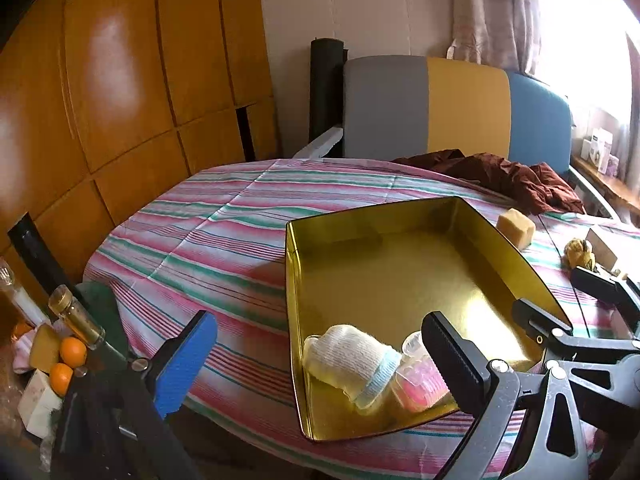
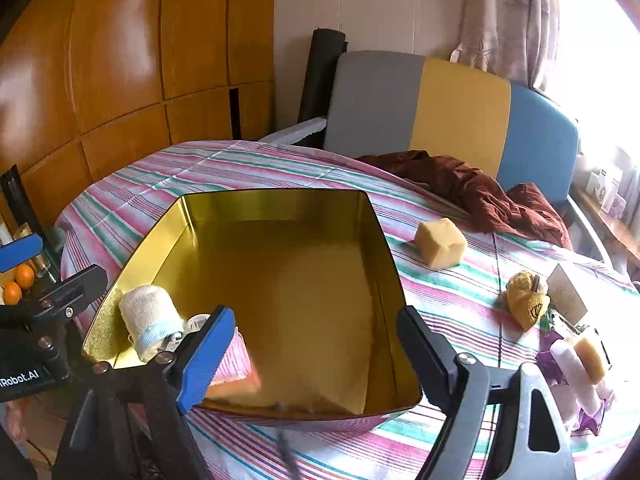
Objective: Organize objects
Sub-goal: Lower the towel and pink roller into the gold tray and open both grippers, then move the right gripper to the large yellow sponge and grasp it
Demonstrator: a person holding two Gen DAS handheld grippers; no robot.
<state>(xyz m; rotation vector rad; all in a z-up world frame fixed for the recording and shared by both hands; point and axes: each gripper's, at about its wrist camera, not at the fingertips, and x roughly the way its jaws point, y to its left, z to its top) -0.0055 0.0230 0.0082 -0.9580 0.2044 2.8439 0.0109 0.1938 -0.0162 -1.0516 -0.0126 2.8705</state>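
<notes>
A gold tin box [image 1: 380,272] stands open on the striped bedcover [image 1: 224,240]. In its near corner lie a rolled pale sock [image 1: 352,364] with a blue cuff and a clear cup with pink inside [image 1: 420,384]. My left gripper [image 1: 320,360] hangs open just above them and holds nothing. My right gripper [image 2: 318,358] is open too, above the near side of the tin [image 2: 300,272], and empty; the sock [image 2: 146,320] lies left of its blue finger [image 2: 208,356]. A yellow block [image 2: 440,242] and a yellow knitted piece [image 2: 526,304] lie on the cover to the tin's right.
A maroon cloth [image 2: 480,196] is bunched at the far right before a grey, yellow and blue headboard [image 2: 460,112]. A white box [image 2: 566,292] and a purple bag of small items [image 2: 580,360] sit at the right edge. Bottles and oranges [image 1: 68,360] crowd the left, below wooden cupboard doors [image 1: 120,80].
</notes>
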